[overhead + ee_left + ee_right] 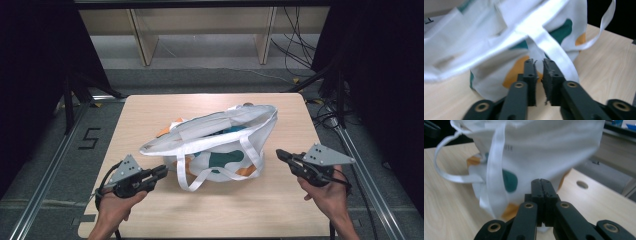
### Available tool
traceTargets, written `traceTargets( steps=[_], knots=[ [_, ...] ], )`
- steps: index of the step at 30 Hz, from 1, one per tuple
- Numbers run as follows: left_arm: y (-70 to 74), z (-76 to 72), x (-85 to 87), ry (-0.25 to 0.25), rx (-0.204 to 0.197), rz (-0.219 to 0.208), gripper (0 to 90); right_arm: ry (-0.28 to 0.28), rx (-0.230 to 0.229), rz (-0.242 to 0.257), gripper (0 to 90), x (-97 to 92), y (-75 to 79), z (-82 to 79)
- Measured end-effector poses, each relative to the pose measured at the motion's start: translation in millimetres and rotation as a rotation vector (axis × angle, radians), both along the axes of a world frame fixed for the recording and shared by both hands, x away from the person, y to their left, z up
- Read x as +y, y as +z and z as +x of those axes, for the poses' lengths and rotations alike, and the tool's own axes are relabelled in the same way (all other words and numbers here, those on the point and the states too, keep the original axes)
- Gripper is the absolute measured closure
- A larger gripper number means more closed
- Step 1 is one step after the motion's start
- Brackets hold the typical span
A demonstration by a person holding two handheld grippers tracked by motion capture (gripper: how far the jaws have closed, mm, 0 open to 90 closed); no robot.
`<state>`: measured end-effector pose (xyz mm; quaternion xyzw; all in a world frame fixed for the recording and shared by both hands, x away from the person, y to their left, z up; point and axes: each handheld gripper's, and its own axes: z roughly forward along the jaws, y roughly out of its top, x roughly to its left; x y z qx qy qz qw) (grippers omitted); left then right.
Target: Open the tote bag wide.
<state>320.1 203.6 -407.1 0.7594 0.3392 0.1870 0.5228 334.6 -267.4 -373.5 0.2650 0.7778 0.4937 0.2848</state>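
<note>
A: Looking down from the high view, a white tote bag (220, 142) with teal and orange patches sits near the middle of the wooden surface (280, 210), its mouth gaping upward and something teal inside it.

B: Where are the handles?

A: One long white strap (187, 175) loops down the near face and lies on the surface in front of the bag. In the left gripper view a second strap (607, 18) arcs off the far side of the bag.

B: And the claws?

A: The left claw (162, 171) is at the bag's near left corner, pointing at the fabric just beside the hanging strap. In the left gripper view (538, 65) its jaws are nearly together, only a thin slit between them, with nothing pinched in that slit; the strap (554, 52) runs just past the right jaw's tip.

B: The right one?

A: The right claw (280, 153) is just off the bag's right side, a little apart from the cloth. In the right gripper view (541, 182) its jaws are pressed flat against each other, gripping nothing, with the bag's side (544, 147) rising right behind them.

B: Who holds them?

A: A person's left hand (120, 202) and right hand (327, 195) come in from the near edge, each wrapped around its tool.
</note>
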Motion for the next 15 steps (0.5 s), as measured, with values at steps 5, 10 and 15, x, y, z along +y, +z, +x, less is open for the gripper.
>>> traceTargets(
  steps=[5, 10, 15],
  knots=[
    [23.7, 21.4, 1.1, 0.015, -0.021, -0.002, 87.1, 0.016, -0.059, -0.024, 90.0, 15.7, 34.0, 16.2],
    [33.3, 43.4, -2.5, 0.032, -0.007, -0.003, 87.4, 0.023, -0.075, -0.023, 90.0, 27.3, 59.3, 29.4],
    [35.2, 64.6, -10.4, 0.038, 0.006, 0.027, 87.6, 0.019, -0.069, -0.075, 90.0, 40.0, 75.0, 52.6]
  ],
)
